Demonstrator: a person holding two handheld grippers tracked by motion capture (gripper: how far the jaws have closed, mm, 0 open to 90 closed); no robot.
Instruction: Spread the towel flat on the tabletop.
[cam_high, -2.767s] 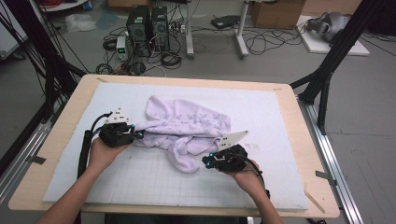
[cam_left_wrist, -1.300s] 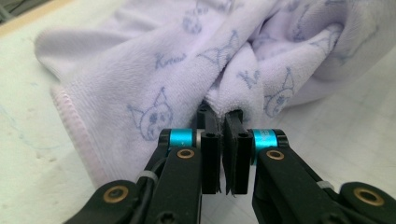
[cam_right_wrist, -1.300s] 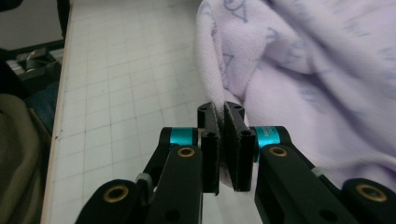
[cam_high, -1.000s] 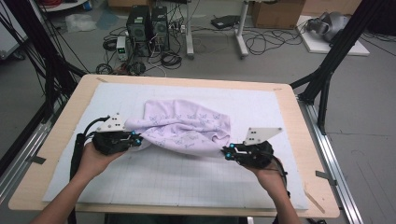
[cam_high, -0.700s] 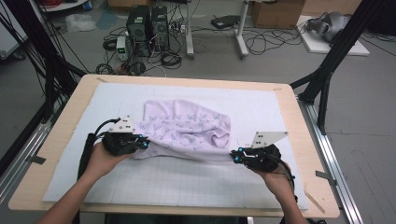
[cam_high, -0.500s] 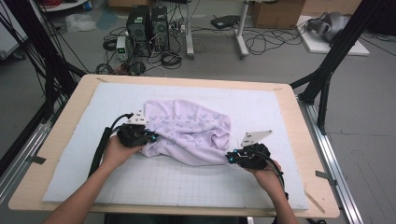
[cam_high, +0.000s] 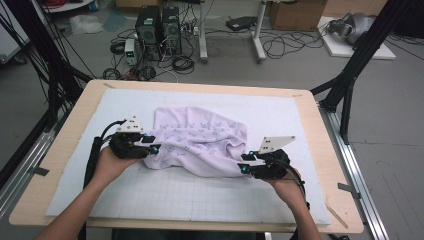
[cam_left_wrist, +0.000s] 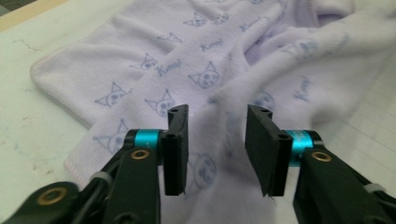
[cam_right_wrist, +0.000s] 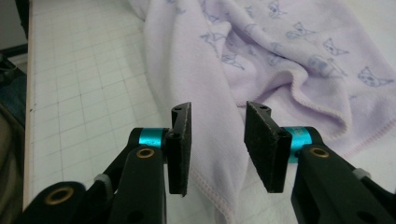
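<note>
A lavender towel (cam_high: 200, 140) printed with small cat faces lies crumpled on the white gridded mat (cam_high: 165, 195). My left gripper (cam_high: 151, 148) sits at the towel's left edge. Its jaws have just been opening, and in the left gripper view (cam_left_wrist: 217, 149) they stand apart over the cloth (cam_left_wrist: 224, 70) without pressing it. At the towel's right front corner is my right gripper (cam_high: 243, 168). Its jaws have also just been opening. In the right gripper view (cam_right_wrist: 218, 144) a hemmed fold of the towel (cam_right_wrist: 205, 93) runs loose between the two pads.
The mat covers a wooden table (cam_high: 330, 150) with bare wood at the sides. Black frame legs (cam_high: 350, 75) stand at the table's right and left. Computers and cables (cam_high: 160, 30) lie on the floor beyond the far edge.
Both grippers held the towel stretched between them, then lowered it. Now both pairs of jaws stand apart and the towel lies slack on the mat. The left hand has drawn back leftward.
</note>
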